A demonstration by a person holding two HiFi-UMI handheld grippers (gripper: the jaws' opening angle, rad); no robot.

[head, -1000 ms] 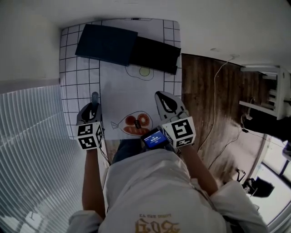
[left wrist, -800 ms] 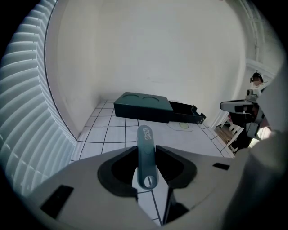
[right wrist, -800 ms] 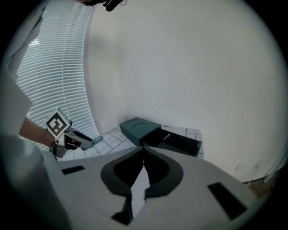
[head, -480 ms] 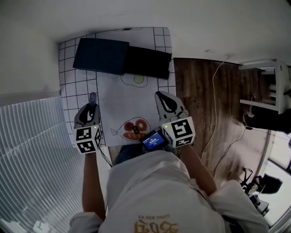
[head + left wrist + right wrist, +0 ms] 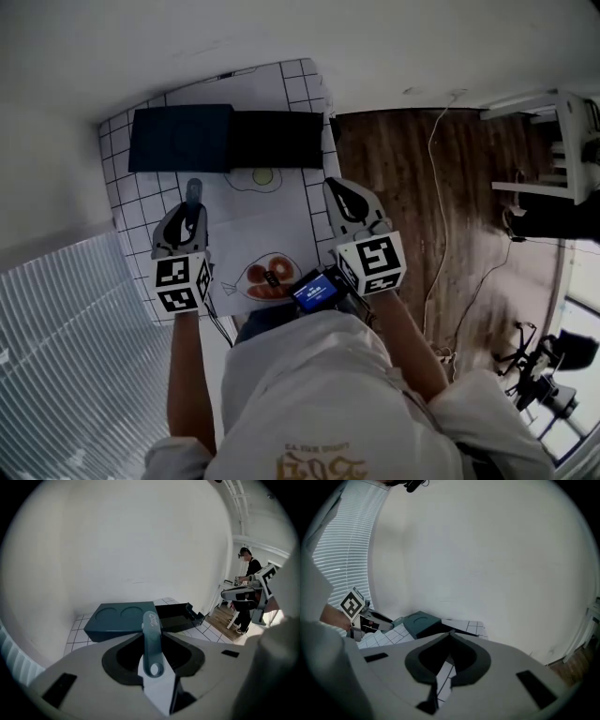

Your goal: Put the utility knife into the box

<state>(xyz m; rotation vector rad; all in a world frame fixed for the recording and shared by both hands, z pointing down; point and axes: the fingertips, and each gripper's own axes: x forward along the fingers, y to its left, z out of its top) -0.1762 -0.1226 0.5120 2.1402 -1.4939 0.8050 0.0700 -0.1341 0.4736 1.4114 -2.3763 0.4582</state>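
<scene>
Compared with a second before, the checked table had swung left and turned in the head view, so the lid and the box now lay level side by side along its far edge, nearer the grippers than before. Both grippers kept almost the same places in the frame.

On the left, the left gripper hung over the table with its jaws pinching the utility knife, which pointed forward towards the lid, near it but not touching. In the left gripper view the knife stood upright between the jaws, its lower end hidden in the gap between them. Beyond it the teal lid overlapped the open black box, whose inside was too dark to make out.

On the right, the right gripper hovered over the table's right edge; its own view showed the jaw tips pressed together on nothing, and they covered most of the box
</scene>
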